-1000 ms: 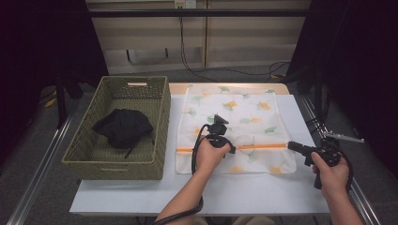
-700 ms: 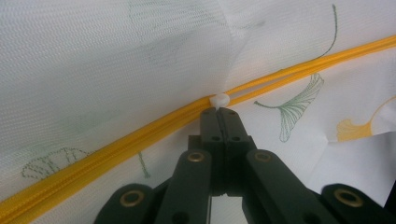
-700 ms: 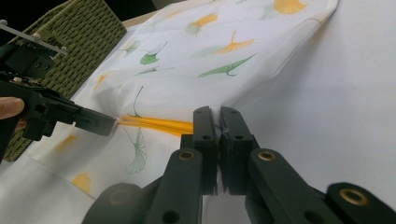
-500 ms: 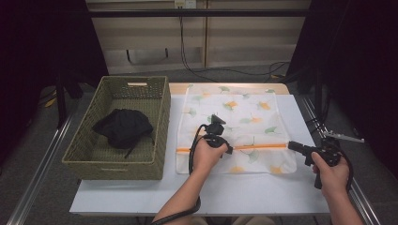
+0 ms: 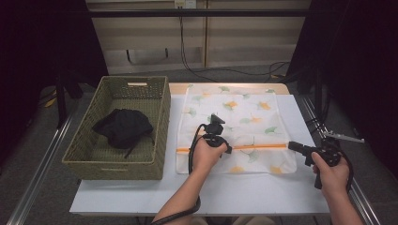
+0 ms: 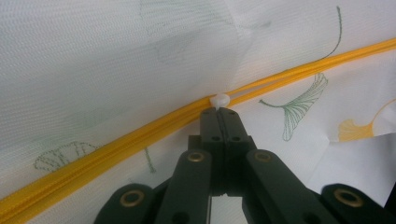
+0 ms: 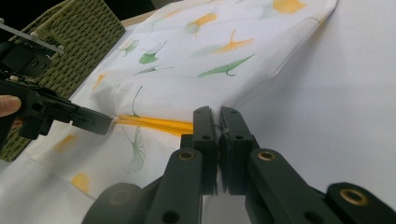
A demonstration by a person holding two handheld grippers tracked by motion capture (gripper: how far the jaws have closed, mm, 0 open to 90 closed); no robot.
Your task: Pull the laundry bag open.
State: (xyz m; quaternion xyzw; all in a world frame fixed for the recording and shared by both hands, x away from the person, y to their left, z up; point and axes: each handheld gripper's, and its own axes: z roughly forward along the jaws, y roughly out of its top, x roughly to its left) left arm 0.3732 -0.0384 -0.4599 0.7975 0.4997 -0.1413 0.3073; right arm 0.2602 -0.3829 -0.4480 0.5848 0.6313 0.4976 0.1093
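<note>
No brand, label or readable writing showing anywhere; only printed ginkgo leaves in green and orange on the white mesh laundry bag [image 5: 237, 126].

Lying flat at the middle of the white table [image 5: 244, 197], toward 12 o'clock from the person, with the yellow zipper [image 5: 258, 146] running across its near part. Sitting at 9 o'clock from the bag, just beside it: a woven green basket [image 5: 159, 122] holding a black garment [image 5: 123, 127].

Pinching the small white zipper pull [image 6: 219, 99] with the left gripper [image 6: 218, 112], jaws pressed together on its tab, partway along the yellow zipper in the left gripper view. Clamping the bag's edge at 3 o'clock, at the zipper's end, with the right gripper [image 7: 218, 116], jaws closed tight on the fabric.

Resting on a metal frame with rails on both sides, over a grey floor. Standing beyond, at 12 o'clock: a pale wall with black cables [image 5: 187, 51] hanging down, dark curtains at both sides.
</note>
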